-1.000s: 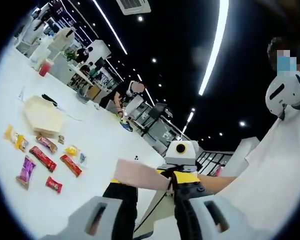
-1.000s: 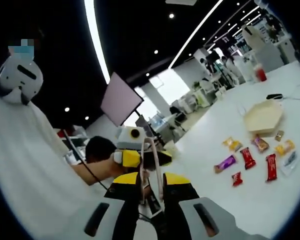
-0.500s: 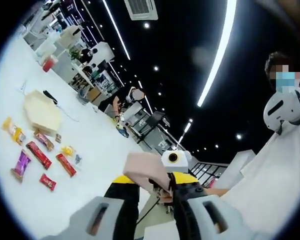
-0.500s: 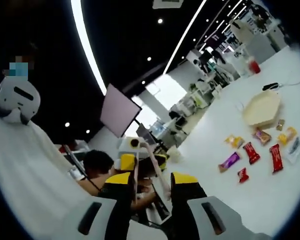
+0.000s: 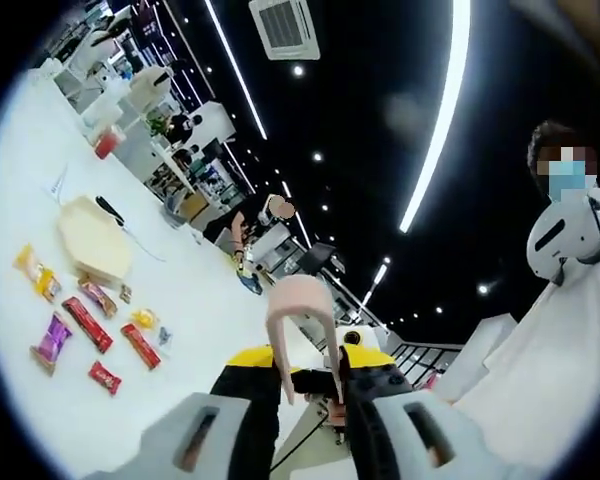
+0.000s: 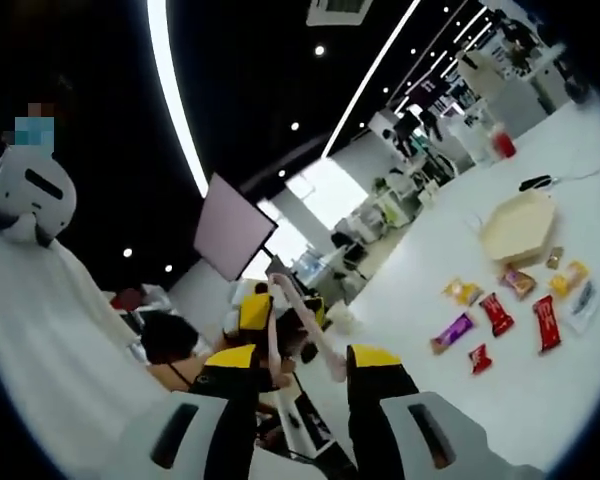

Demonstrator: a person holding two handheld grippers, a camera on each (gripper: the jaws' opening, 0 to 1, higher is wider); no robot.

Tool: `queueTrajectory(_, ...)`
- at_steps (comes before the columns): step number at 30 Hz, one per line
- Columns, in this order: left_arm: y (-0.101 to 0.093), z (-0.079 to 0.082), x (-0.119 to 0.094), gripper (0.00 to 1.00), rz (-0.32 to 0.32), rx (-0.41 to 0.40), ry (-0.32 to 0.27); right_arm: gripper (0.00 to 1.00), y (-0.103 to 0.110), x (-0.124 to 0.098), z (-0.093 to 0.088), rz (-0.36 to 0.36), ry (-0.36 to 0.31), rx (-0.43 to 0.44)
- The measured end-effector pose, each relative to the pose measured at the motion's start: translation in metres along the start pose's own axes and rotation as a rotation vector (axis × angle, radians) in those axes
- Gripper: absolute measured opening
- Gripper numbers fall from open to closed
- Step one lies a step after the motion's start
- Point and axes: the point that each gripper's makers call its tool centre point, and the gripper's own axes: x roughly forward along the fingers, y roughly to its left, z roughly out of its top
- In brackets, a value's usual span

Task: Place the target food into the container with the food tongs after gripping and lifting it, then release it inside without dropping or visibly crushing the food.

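Tongs: pale pink, arms spread, above white table.

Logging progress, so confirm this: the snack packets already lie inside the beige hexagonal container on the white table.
Not right. The snack packets lie on the white table beside the beige hexagonal container, not inside it. The right gripper view shows this plainly.
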Motion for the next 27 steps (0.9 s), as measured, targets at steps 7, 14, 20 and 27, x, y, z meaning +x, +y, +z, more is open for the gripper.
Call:
queueTrajectory(7, -0.005, 0.012, 0.001, 0.21, -0.020, -0.010, -0.056, 0.50, -0.004, 0.001, 0.003, -0.021, -0.078, 0.064)
queueTrajectory(14, -0.014, 0.016, 0.004, 0.21, -0.062, -0.016, -0.077, 0.58, 0.003, 0.005, 0.018, 0.007, -0.158, 0.121)
queueTrajectory(20, -0.019, 0.017, 0.006, 0.20, -0.075, 0.043, -0.101, 0.31, 0.009, 0.008, 0.022, 0.024, -0.137, 0.161)
queueTrajectory(27, -0.020, 0.017, -0.001, 0.18, -0.084, 0.033, -0.074, 0.24, 0.012, 0.011, 0.022, 0.020, -0.124, 0.100)
